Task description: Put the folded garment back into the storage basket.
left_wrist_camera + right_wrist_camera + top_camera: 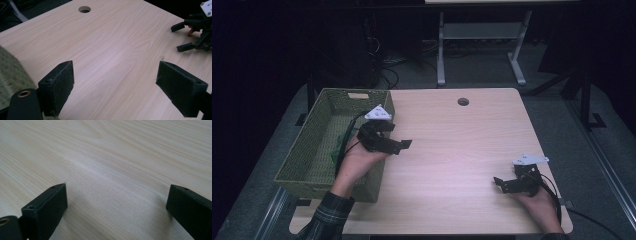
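Both sets of fingers gape empty: my left gripper (404, 145) beside the wicker basket (307, 160), right gripper (498, 181) low on the bench (462, 145). Reach into the basket slowly.

Under each hand-held gripper the counter (452, 145) is pale, smooth wood grain with a soft sheen. Beside the left hand-held gripper (399, 144), the basket (312, 150) is rough green weave; its pads (62, 80) are matt, fuzzy black.
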### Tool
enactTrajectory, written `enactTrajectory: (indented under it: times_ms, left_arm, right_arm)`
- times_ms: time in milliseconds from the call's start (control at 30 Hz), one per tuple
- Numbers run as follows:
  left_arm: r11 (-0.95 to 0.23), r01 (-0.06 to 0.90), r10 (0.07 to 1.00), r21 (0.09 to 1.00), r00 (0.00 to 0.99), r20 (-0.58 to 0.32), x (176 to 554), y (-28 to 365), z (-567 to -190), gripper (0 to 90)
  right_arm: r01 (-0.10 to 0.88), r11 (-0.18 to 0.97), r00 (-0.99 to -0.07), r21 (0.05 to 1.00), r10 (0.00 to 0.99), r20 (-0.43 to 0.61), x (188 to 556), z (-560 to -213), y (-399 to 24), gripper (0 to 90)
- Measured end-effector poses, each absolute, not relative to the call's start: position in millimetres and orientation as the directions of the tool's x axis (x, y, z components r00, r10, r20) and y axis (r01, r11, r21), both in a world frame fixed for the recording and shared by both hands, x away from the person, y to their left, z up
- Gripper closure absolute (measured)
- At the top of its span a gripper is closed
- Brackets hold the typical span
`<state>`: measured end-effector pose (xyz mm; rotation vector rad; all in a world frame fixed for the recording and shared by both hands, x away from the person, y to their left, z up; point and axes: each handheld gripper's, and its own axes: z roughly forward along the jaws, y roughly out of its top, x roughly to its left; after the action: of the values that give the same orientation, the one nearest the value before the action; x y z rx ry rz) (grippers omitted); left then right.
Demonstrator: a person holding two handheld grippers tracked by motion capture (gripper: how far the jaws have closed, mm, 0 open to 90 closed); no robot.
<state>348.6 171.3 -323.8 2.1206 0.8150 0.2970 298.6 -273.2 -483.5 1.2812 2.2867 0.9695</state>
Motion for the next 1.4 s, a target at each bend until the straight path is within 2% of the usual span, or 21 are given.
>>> enactTrajectory:
  times_ms: [200,533,867,1100,1400]
  left_arm:
    - [-0.474,0.432,0.617,0.767,0.785,-0.061,344,136,-337,14.3]
    - [-0.503,0.434,0.592,0.747,0.803,-0.068,340,106,-373,14.3]
    - [-0.531,0.438,0.587,0.726,0.808,-0.058,340,95,-420,14.3]
    - [-0.515,0.447,0.596,0.731,0.8,-0.07,341,96,-439,14.3]
    - [-0.566,0.449,0.595,0.691,0.803,-0.035,341,92,-463,14.3]
  right_arm:
    - [0.61,0.359,-0.533,0.707,0.846,0.03,299,-484,-273,3.1]
    - [0.61,0.358,-0.532,0.707,0.846,0.031,299,-484,-273,3.1]
    - [0.61,0.359,-0.533,0.706,0.846,0.03,299,-484,-273,3.1]
    - [0.61,0.36,-0.533,0.706,0.845,0.03,299,-484,-273,3.1]
    - [0.61,0.359,-0.533,0.706,0.846,0.03,299,-484,-273,3.1]
